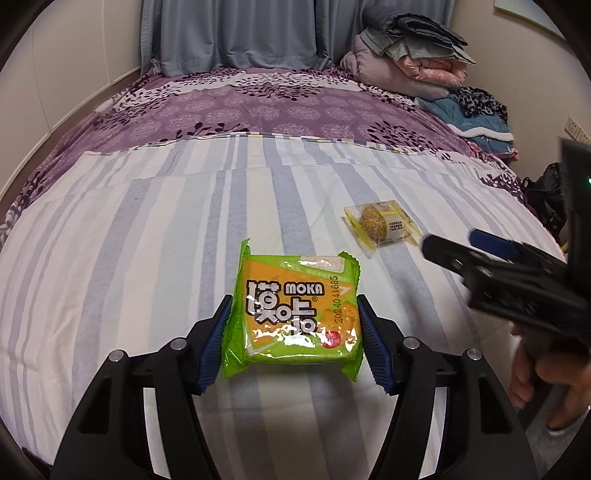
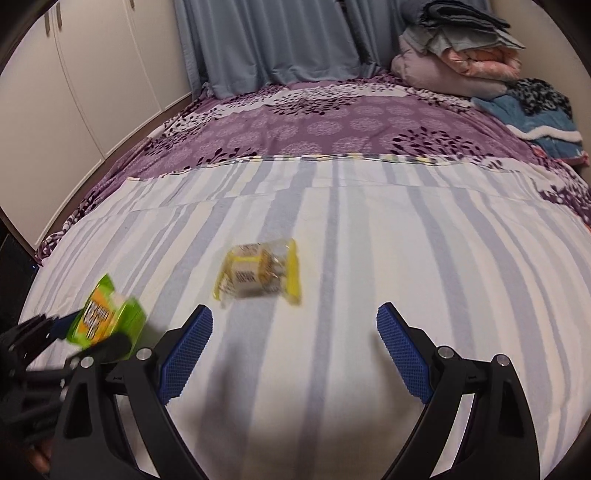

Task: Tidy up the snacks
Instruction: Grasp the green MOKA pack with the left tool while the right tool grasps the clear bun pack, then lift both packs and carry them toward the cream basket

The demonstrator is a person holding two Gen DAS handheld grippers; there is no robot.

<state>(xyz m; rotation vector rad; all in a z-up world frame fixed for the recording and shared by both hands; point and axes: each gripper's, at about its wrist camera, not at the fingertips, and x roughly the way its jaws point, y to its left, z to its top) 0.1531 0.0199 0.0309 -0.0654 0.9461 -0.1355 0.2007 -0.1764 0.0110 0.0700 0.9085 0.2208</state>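
Left wrist view: the left gripper (image 1: pixel 293 321) is clamped on a green and orange cracker packet (image 1: pixel 295 314), its two blue pads (image 1: pixel 373 343) pressing the packet's left and right sides. The packet faces the camera, printed with "MOKA", above a bed (image 1: pixel 110 258) covered by a blue and white striped sheet. Further back and to the right, a small yellow-edged clear wrapper holding a round seeded cake (image 1: pixel 380 225) lies flat on the sheet, well apart from the packet. At the right edge, blurred, the right gripper (image 1: pixel 458 247) reaches in towards that cake, with a person's hand (image 1: pixel 535 376) on its handle below. Beyond the striped sheet lies a purple patterned bedspread (image 1: pixel 258 107), with grey-blue curtains (image 1: pixel 236 33) behind it and a pile of folded bedding (image 1: pixel 410 55) in the far right corner.

Right wrist view: the right gripper (image 2: pixel 295 343) stands wide open with nothing between its blue pads (image 2: pixel 402 354). The cake wrapper (image 2: pixel 258 273), blurred, lies on the striped sheet just ahead of the fingertips and slightly left of centre, untouched. At the lower left, the left gripper (image 2: pixel 85 332) holds the green packet (image 2: pixel 107 314), seen at an angle. White cupboard doors (image 2: pixel 55 92) line the left wall.
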